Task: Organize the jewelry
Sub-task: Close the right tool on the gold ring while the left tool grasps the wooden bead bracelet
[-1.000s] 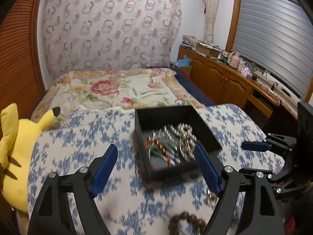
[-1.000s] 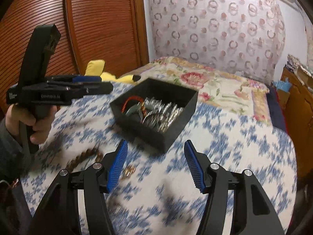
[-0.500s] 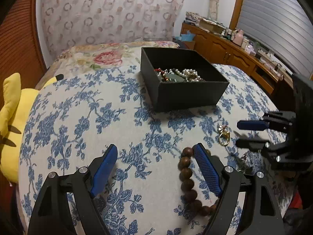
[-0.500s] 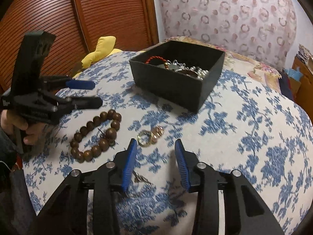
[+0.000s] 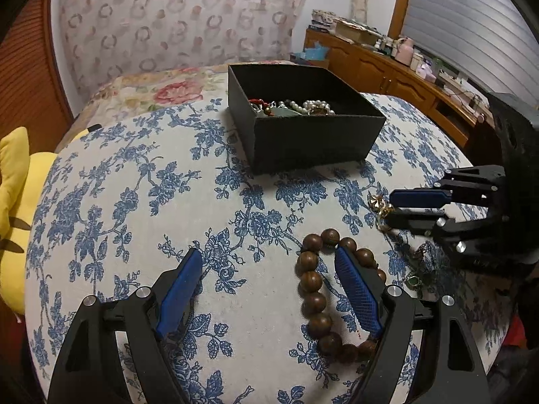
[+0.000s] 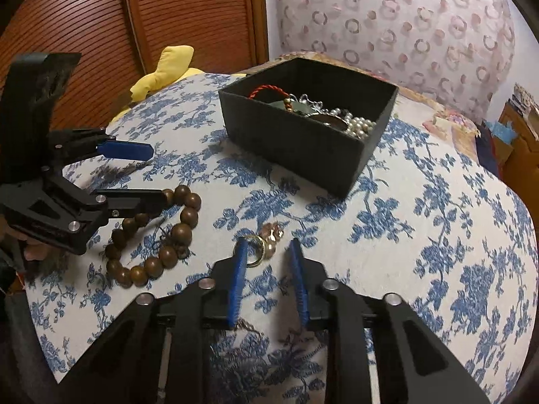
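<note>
While the right gripper [image 6: 267,252] closes on the gold ring [image 6: 257,247] lying short of the black box [image 6: 296,144], pads not yet pinching, it should centre first; left gripper [image 5: 269,272], wide, now straddles the bead bracelet [image 5: 313,279], both lower than earlier.

Yellow plush toy [image 5: 13,202] beside blue-floral cloth [image 5: 134,202]; ring-patterned curtain [image 5: 175,17] behind; wooden cabinet [image 5: 387,70] right.

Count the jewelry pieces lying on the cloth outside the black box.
2 clearly: the wooden bead bracelet around the left gripper's finger, and gold rings at the right gripper. More may hide beneath.
</note>
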Demonstrator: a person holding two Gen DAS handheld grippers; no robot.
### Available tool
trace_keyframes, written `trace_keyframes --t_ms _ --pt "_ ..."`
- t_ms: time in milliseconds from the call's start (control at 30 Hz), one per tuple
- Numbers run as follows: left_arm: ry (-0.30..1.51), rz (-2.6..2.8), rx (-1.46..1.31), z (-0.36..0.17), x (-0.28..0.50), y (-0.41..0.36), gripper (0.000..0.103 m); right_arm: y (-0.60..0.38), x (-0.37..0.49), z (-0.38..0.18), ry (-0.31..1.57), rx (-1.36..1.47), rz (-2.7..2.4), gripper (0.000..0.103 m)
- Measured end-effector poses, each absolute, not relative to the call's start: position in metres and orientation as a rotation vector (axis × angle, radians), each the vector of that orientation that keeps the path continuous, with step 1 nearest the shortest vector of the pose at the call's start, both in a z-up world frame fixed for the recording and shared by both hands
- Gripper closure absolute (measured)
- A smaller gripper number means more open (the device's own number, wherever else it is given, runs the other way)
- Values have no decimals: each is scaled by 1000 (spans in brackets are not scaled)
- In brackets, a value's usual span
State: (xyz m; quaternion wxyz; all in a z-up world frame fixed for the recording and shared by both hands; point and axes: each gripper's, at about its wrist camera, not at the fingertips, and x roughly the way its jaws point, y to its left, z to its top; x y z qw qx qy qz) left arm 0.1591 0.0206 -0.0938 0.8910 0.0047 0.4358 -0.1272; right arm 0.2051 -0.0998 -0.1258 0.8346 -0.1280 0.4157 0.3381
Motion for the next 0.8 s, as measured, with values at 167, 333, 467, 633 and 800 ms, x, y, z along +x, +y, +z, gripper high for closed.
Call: trace_keyframes --t_ms 167,333,467,633,800 --pt "912 -268 15 -96 159 20 25 -110 207 -126 886 -258 713 98" --pt "916 -269 27 -98 158 17 26 -110 205 -125 871 -262 715 98" --pt "913 -278 29 -99 156 15 35 -112 205 -120 852 -245 713 98" --pt "906 -284 40 -97 158 11 60 -119 206 -113 834 -233 703 98" --pt "899 -316 42 -97 158 6 83 -124 206 -115 835 -227 692 98"
